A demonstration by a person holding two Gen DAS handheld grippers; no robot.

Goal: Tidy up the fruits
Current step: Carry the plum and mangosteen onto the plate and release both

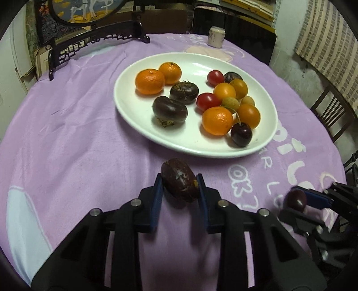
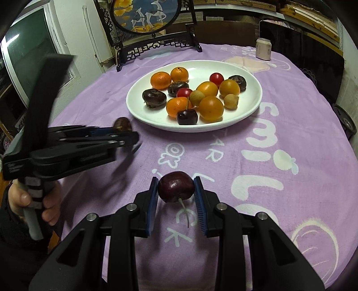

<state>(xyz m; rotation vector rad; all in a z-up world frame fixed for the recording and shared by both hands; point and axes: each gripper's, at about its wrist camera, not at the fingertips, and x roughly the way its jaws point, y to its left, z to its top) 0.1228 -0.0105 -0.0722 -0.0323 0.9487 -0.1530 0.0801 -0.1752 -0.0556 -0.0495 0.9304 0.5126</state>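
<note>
Dark brown water chestnut (image 1: pixel 180 180) pinched between left gripper (image 1: pixel 179 185) jaws, held above the purple-clothed counter (image 1: pixel 78 134), just short of the white plate (image 1: pixel 134 107) of mixed fruit. Right gripper (image 2: pixel 175 190) jaws clamp a dark cherry (image 2: pixel 176 187), stem trailing downward, nearer the counter's edge.

We hold both grippers angled downward: left gripper (image 1: pixel 180 179) and right gripper (image 2: pixel 176 182) each clamped tight.

The left tongs (image 2: pixel 125 136) show motion-blurred; the framed picture (image 1: pixel 89 11) is cropped.
</note>
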